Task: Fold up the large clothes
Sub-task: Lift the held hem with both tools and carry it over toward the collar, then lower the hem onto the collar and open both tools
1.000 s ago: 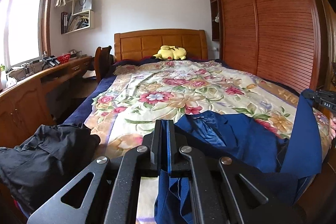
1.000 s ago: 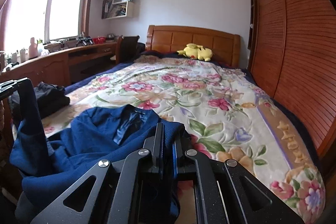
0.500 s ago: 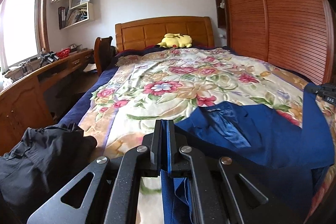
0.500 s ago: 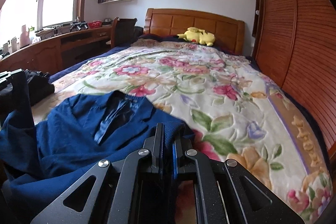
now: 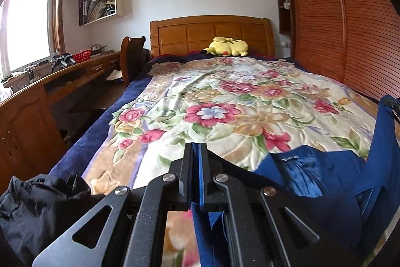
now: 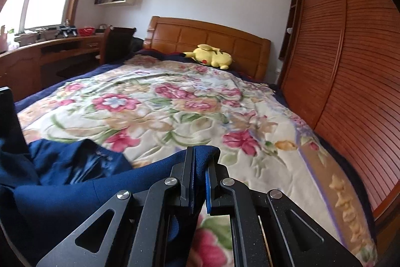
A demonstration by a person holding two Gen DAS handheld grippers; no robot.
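Observation:
A large dark blue jacket lies across the near end of a bed with a floral cover; its shiny lining and a neck label face up. My left gripper is shut on a thin edge of the blue jacket, which hangs down between the fingers. My right gripper is shut on another edge of the blue jacket, the cloth bunched over its fingertips. The fabric stretches between the two grippers. Each gripper's tip shows at the other view's side edge, holding up a blue strip.
A black garment lies heaped at the bed's near left corner. A yellow plush toy rests by the wooden headboard. A wooden desk and chair run along the left; a slatted wardrobe lines the right.
Both grippers have carried the jacket forward up the bed toward the headboard. The jacket has spread flatter over the cover, and the black garment has slid lower in the left view.

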